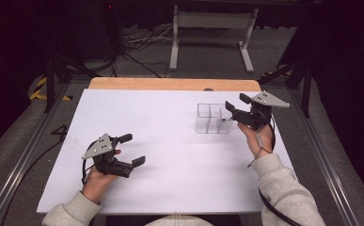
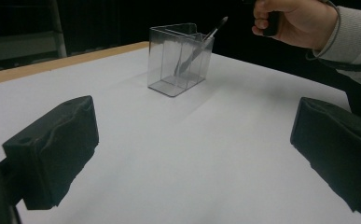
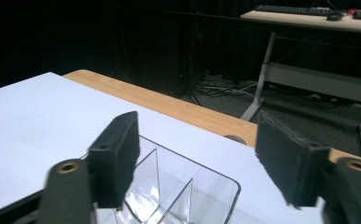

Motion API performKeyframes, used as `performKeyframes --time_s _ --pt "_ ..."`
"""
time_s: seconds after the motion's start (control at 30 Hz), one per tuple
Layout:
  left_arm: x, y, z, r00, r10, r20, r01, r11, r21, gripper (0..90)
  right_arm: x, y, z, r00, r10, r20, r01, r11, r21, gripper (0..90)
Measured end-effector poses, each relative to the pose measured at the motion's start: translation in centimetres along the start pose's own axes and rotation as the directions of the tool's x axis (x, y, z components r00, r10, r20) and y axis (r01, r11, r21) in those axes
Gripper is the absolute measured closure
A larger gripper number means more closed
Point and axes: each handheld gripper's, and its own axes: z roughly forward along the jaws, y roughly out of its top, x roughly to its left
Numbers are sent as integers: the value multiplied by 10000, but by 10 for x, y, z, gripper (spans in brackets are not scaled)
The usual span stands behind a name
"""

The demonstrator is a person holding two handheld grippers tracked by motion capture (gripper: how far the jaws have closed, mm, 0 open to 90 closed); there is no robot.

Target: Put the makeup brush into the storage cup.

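Observation:
A clear plastic box with inner dividers stands on the white table top, right of centre. A thin stick with a dark tip leans inside the box, its top poking over the rim. My right gripper hovers just behind and above the box, open, with nothing between its jaws; in the right gripper view the gripper looks down on the box's compartments. My left gripper rests low at the near left, open and empty, pointing across the table; its own view shows the gripper facing the box.
A wooden strip edges the table's far side. Beyond it are a white desk frame and cables on the floor. The person's right hand hangs above the box. Bare white surface lies between the two grippers.

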Motion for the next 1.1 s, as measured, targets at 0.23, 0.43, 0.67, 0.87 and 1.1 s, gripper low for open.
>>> performKeyframes --time_s 0.23,0.43,0.67,0.87,1.1 --pt "0 -1 -6 9999 -67 -87 67 10000 -19 17 1 1 -20 9989 -217 -419 199 9989 -423 145" --pt "2 0 -15 9996 -64 -268 61 9999 -116 17 1 -1 -42 9944 -672 -816 617 9957 -687 69" --pt "2 0 -24 9989 -33 -458 28 9999 -113 17 4 -13 -67 9901 -800 -1152 673 9916 -1101 33" --pt "0 1 -32 9980 123 -624 -127 9999 -52 17 8 -24 -80 9870 -833 -1374 670 9906 -1188 16" --pt "1 1 -39 9974 116 -717 -119 9999 -44 17 9 -34 -91 9820 -922 -1647 734 9905 -1166 3"
